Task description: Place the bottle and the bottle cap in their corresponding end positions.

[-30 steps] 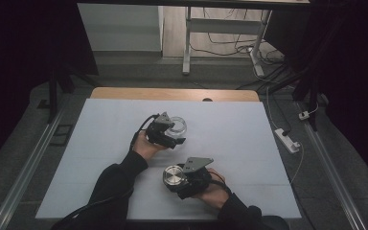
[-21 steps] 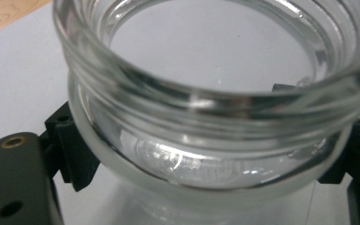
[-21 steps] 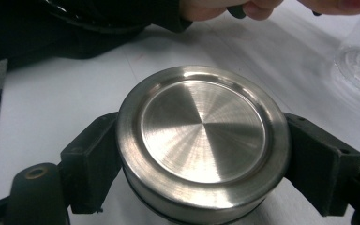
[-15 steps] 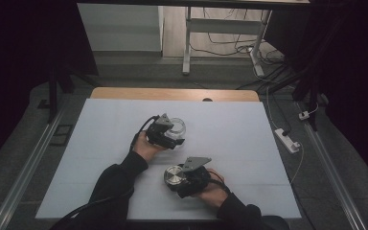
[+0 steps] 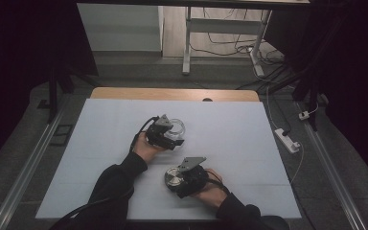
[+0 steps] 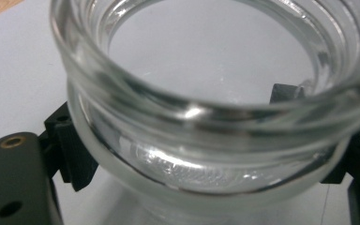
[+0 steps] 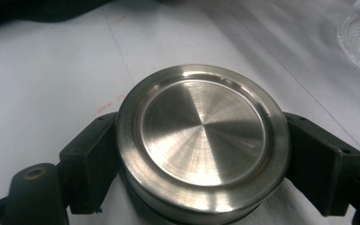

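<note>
My left gripper (image 5: 171, 136) squeezes a round, clear glass jar (image 6: 215, 93) with a ridged rim, standing mid-table (image 5: 100, 143). My right gripper (image 5: 178, 178) hugs a flat, shiny metal lid (image 7: 201, 140) — smooth, brushed — near the front edge; its jaws just eased slightly.

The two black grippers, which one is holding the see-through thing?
The left gripper, farther up the table, clamps the clear glass jar; the right gripper grips the round brushed-metal lid, which is opaque.
</note>
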The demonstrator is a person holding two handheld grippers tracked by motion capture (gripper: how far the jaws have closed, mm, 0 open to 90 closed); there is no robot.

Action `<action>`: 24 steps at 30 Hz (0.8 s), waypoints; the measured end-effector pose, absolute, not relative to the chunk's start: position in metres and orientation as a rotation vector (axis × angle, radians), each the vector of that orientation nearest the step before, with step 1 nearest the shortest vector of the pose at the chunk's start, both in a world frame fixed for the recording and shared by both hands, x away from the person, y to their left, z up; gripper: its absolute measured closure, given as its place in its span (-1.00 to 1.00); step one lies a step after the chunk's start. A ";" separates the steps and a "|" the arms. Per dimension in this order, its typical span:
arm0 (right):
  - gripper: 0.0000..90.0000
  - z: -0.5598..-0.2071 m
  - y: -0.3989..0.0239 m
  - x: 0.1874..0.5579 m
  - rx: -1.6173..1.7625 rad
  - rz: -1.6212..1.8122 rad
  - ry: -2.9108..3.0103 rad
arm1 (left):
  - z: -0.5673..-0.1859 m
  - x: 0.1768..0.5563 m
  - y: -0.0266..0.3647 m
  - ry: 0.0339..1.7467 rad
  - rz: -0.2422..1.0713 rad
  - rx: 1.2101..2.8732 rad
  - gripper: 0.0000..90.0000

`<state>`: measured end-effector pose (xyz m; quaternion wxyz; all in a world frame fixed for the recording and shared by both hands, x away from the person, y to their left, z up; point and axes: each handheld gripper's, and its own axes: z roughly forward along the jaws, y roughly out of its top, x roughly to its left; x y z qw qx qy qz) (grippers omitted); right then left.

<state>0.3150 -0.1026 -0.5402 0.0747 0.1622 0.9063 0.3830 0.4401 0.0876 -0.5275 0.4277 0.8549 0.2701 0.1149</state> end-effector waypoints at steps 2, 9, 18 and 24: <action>-0.61 -0.540 -0.102 0.314 0.486 1.141 2.720 | -0.528 0.440 0.088 0.676 0.290 2.130 -0.66; -0.68 -0.540 -0.103 0.315 0.497 1.146 2.722 | -0.529 0.440 0.087 0.678 0.283 2.129 -0.68; -0.81 -0.539 -0.104 0.315 0.524 1.173 2.726 | -0.528 0.441 0.092 0.716 0.252 2.138 -0.81; -0.83 -0.534 -0.105 0.312 0.511 1.202 2.705 | -0.525 0.439 0.096 0.725 0.222 2.130 -0.88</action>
